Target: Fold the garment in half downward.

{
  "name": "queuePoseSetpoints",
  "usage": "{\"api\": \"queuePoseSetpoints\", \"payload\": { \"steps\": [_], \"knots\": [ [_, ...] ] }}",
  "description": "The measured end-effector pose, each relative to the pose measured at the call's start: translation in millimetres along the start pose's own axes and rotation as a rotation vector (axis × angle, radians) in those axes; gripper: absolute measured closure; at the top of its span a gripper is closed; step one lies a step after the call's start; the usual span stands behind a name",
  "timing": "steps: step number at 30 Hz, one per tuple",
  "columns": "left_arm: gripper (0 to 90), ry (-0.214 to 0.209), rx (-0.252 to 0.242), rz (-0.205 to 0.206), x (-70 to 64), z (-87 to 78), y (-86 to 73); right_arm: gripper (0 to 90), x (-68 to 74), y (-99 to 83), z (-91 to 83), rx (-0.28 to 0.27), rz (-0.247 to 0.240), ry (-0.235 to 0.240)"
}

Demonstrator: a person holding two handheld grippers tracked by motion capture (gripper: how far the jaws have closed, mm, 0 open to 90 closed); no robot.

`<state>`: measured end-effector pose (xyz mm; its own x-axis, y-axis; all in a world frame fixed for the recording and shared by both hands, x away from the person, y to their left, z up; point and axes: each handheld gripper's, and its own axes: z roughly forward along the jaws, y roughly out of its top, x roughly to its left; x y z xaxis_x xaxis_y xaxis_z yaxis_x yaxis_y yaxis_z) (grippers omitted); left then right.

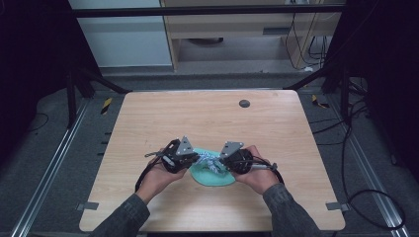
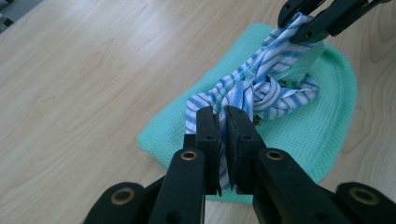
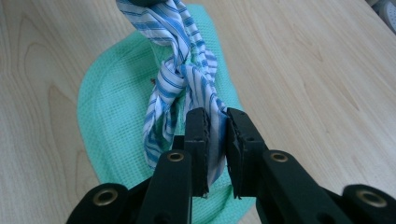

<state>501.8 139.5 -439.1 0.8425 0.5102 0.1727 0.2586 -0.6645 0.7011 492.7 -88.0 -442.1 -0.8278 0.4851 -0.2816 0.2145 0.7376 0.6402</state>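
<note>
Now the left gripper point(image 2: 222, 126) and the right gripper point(image 3: 215, 126) each have the jaws closed on one end of the blue striped cloth point(image 2: 254, 88), which is twisted into a knot between them. It hangs just above the green waffle cloth point(image 2: 322, 135), lying near the front edge of the table point(image 1: 148, 118). A small dark round spot point(image 1: 244, 103) sits far off, near the back edge, and nothing blocks the grippers.

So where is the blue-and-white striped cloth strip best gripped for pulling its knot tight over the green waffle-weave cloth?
By its two free ends, one from each side, as now. The blue-and-white striped cloth strip bunches into a knot mid-span, too bulky to pinch, while each tail is thin. The left gripper and right gripper each clamp a tail, above the green waffle-weave cloth, so pulling apart should tighten it.
</note>
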Motion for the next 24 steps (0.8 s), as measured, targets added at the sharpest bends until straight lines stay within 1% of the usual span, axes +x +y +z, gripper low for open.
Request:
{"api": "queuePoseSetpoints", "payload": {
  "steps": [9, 14, 17, 20, 24],
  "knots": [
    [84.1, -0.017, 0.011, -0.003, -4.9, 1.7, -12.6, 76.2, 10.7, -7.1, 4.2, 0.012, 0.006, 0.034],
    [84.0, -0.024, 0.015, -0.002, -7.0, 1.5, -16.8, 74.6, 12.5, -7.3, 4.5, 0.009, 0.011, 0.041],
    [83.8, -0.025, 0.017, 0.000, -9.1, 1.5, -19.5, 71.8, 14.2, -7.4, 4.6, 0.011, 0.015, 0.045],
    [83.5, -0.028, 0.019, -0.001, -9.9, 1.7, -22.1, 66.7, 15.8, -7.7, 4.9, 0.013, 0.022, 0.046],
    [83.3, -0.033, 0.020, -0.006, -11.2, 2.6, -25.3, 64.1, 17.0, -8.6, 5.9, 0.019, 0.026, 0.051]
  ]
}}
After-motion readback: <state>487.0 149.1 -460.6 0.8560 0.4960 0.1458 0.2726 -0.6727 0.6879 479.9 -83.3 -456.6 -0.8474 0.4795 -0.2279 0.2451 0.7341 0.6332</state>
